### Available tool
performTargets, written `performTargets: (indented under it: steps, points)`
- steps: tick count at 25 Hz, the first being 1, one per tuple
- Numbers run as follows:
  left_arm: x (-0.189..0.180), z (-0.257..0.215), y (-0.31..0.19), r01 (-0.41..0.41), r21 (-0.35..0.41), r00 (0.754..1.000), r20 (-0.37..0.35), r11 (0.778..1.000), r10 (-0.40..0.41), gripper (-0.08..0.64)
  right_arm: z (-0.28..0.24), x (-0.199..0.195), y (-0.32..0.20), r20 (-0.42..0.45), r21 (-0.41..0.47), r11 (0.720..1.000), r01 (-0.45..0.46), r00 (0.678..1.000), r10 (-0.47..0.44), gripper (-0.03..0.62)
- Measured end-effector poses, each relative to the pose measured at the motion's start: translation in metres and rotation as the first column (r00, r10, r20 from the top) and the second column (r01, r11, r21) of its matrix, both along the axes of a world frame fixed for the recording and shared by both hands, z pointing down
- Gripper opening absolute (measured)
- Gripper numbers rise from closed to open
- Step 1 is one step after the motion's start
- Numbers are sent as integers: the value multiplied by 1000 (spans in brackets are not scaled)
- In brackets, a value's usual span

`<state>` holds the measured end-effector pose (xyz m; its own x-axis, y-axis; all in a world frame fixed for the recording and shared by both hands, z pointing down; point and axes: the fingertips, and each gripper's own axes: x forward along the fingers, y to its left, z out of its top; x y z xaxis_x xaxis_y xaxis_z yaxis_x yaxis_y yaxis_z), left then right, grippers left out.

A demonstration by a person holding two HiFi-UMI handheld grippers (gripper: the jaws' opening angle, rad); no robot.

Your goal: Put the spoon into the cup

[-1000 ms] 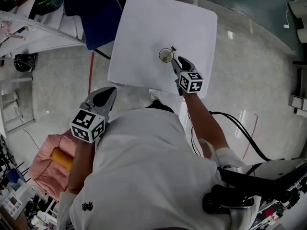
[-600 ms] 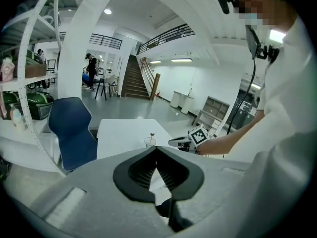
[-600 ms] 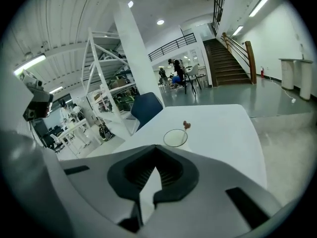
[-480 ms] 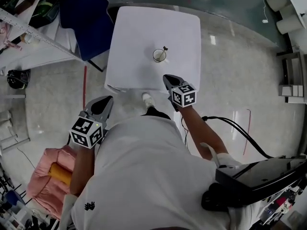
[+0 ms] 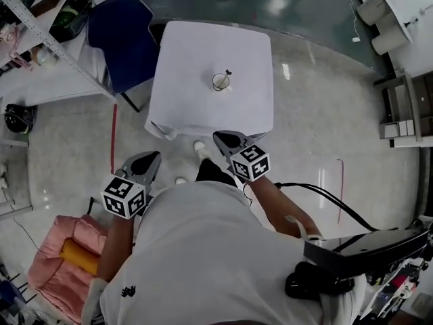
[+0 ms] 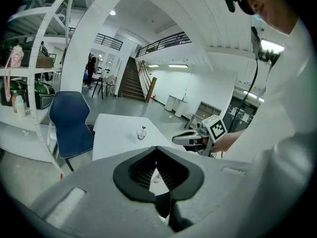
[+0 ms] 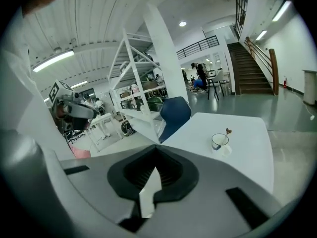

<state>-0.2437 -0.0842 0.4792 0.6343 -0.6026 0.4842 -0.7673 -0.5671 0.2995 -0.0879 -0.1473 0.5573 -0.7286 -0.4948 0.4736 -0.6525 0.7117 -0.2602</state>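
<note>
Head view: small white cup [image 5: 220, 82] sits about mid-worktop on the square white worktop [image 5: 196, 49], clear of all four edges. The slim spoon with a dark handle end [image 5: 227, 74] stands inside it, handle poking up over the rim on the far-right side. Nothing else on the worktop. Left tongs [image 5: 154, 156] and right tongs [image 5: 217, 136] are both off the worktop, over the floor close to the person's body. The right pair is just short of the near edge, the left pair further out past the near-left corner. Both are well apart from the cup.

Left gripper view: the left tongs' jaws meet tip to tip, closed w/ nothing between them, only floor and worktop showing through the gap behind. Cup [image 6: 141, 135] w/ spoon [image 6: 143, 129] shows small on the worktop beyond. Right tongs sit at picture right, also away from the cup.

Right gripper view: right jaws fully closed, tips together, empty. Cup [image 7: 218, 141] is upright, spoon [image 7: 226, 133] leaning in it w/ handle end above the rim.

Judgement: spoon is in the cup, cup is stable, neither pair holds anything. Task looks done. Nothing obvious left, as far as these views show.
</note>
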Motion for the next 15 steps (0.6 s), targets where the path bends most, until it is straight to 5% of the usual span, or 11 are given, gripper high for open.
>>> performTargets:
  steps: [15]
  points:
    - [-10,9,63,-58,7,998,-22,998,58,11,-30,-46,92,-80,88,988,127,990,-120,8]
